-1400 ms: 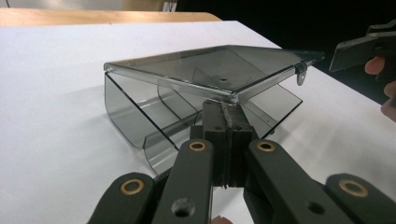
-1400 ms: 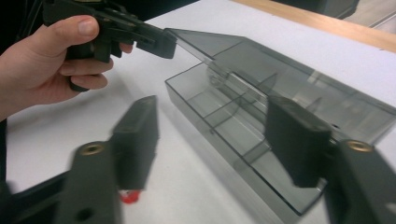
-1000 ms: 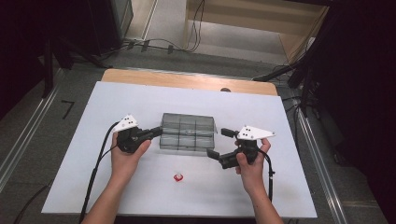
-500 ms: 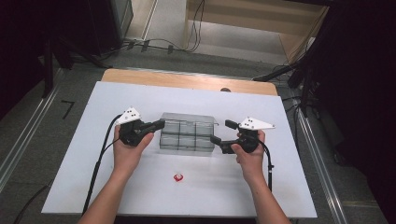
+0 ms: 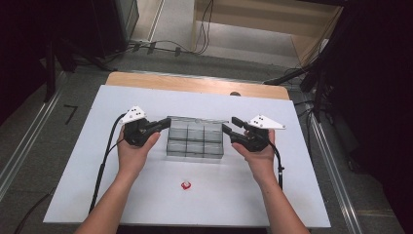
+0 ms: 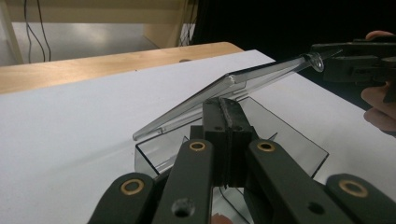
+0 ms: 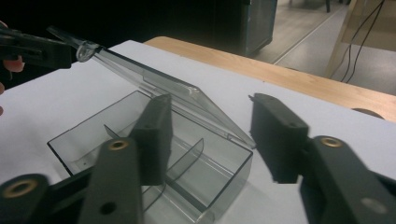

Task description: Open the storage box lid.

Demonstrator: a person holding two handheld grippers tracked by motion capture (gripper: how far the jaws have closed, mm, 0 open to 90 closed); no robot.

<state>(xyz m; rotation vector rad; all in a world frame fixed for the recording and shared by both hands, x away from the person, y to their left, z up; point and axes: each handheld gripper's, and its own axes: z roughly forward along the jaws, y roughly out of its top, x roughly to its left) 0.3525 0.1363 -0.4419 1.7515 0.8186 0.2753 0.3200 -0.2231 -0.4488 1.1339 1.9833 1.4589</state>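
High view shows us the clear plastic box (image 5: 195, 141) in the middle of the white worktop (image 5: 87, 165), its thin lid (image 7: 154, 79) tilted half up. The left gripper (image 5: 163, 125) has its jaws closed on the lid's left end. The right gripper (image 5: 230, 124) has just been closing, with the lid's other corner between its jaws but not yet pressed. We judge the box light, stiff, slippery and easy to crack, so the lid's edge tabs are the best hold. Its compartments look empty; a small red piece (image 5: 185, 185) lies apart.
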